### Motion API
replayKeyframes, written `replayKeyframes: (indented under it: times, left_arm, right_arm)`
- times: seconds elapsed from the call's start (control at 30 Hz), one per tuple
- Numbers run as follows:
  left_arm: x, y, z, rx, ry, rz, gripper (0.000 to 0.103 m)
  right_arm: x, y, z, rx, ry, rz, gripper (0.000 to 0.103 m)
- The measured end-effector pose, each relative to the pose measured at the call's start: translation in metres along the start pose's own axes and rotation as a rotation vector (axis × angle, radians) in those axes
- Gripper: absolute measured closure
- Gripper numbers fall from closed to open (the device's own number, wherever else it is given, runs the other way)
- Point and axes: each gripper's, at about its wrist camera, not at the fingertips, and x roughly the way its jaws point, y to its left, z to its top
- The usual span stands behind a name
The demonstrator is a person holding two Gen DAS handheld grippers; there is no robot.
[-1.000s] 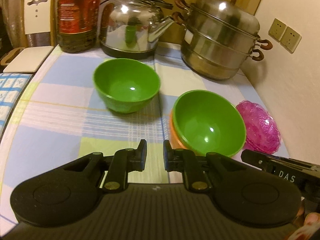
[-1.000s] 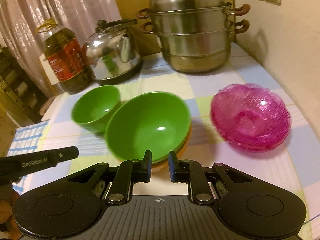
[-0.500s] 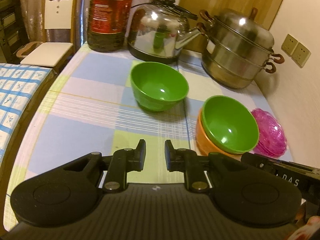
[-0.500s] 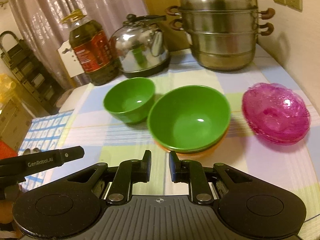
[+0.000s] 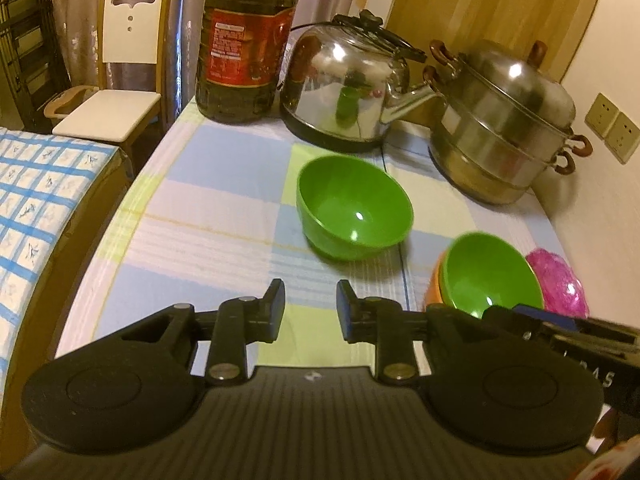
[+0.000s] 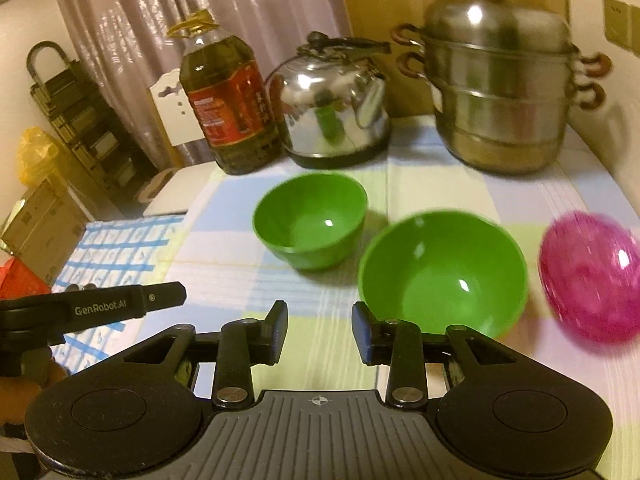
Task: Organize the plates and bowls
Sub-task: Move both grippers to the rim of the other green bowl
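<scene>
- Bowls half sorted: green bowl [image 5: 490, 272] nested in orange bowl [image 5: 436, 284], just beside kettle-side green bowl [image 5: 354, 208], unstacked.
- Left gripper [image 5: 310, 310], right gripper [image 6: 319, 334]: opening, empty.

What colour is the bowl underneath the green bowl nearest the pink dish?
Orange bowl, nested under the green bowl; clearest in the left wrist view.

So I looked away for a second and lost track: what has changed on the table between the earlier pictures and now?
Both grippers have pulled back from the bowls, and their jaws are opening with nothing between them: left gripper, right gripper. Nothing was picked up or released. The small green bowl, the green bowl nested in the orange bowl and the pink glass dish stayed where they were.
</scene>
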Motion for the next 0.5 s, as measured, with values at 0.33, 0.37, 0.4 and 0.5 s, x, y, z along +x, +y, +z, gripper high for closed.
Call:
replayKeyframes:
  times: [0.33, 0.37, 0.4, 0.5]
  left_arm:
    - [0.033, 0.0, 0.037, 0.017, 0.008, -0.02, 0.076]
    - [0.037, -0.001, 0.04, 0.02, 0.01, -0.023, 0.076]
    - [0.04, -0.001, 0.042, 0.023, 0.013, -0.023, 0.076]
    - [0.052, -0.003, 0.049, 0.028, 0.017, -0.022, 0.075]
  right_arm:
    - [0.039, -0.014, 0.052, -0.048, 0.013, 0.001, 0.066]
    - [0.043, -0.017, 0.056, -0.048, 0.018, 0.0, 0.066]
    - [0.047, -0.019, 0.06, -0.049, 0.023, -0.002, 0.066]
    - [0.06, -0.025, 0.069, -0.049, 0.043, -0.008, 0.066]
